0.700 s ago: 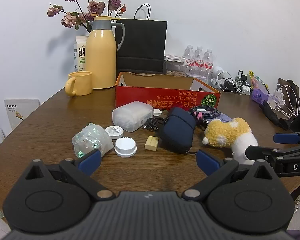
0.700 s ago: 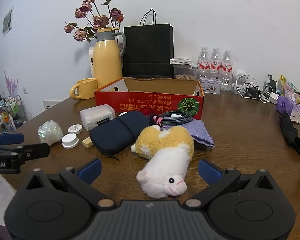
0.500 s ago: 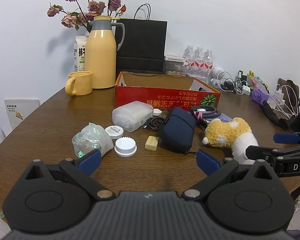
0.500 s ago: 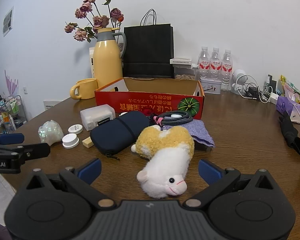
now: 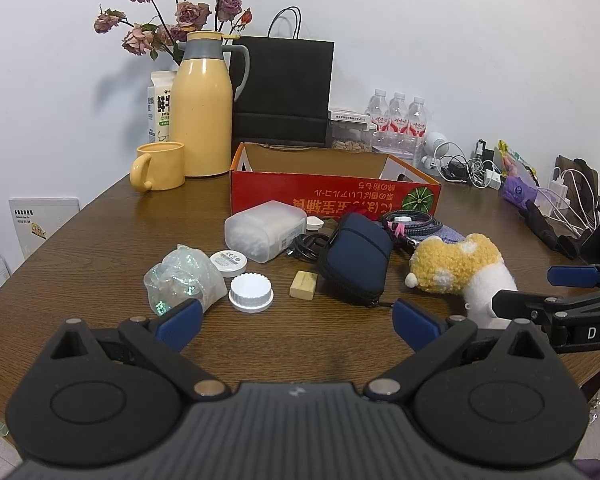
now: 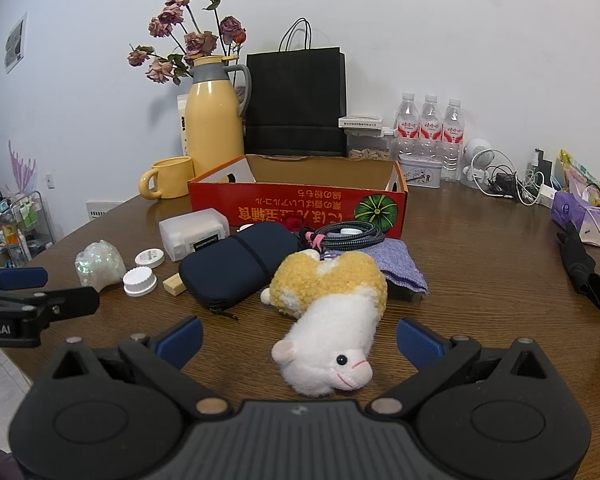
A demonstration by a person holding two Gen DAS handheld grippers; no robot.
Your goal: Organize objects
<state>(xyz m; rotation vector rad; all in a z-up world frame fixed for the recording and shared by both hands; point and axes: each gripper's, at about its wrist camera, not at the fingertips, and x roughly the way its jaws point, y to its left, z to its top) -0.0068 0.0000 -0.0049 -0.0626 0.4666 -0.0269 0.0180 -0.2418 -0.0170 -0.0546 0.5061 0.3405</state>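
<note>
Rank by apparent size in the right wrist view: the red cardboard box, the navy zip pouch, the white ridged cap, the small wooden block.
1. red cardboard box
2. navy zip pouch
3. white ridged cap
4. small wooden block

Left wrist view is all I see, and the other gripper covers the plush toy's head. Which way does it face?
Observer: The plush toy lies on its side, face toward the right gripper; its head shows between the open jaws.
Operator: What's under the cable?
Observer: A purple cloth, spread flat beside the toy.
Operator: Anything behind the box's right end?
Observer: A small tin, in front of the water bottles.
</note>
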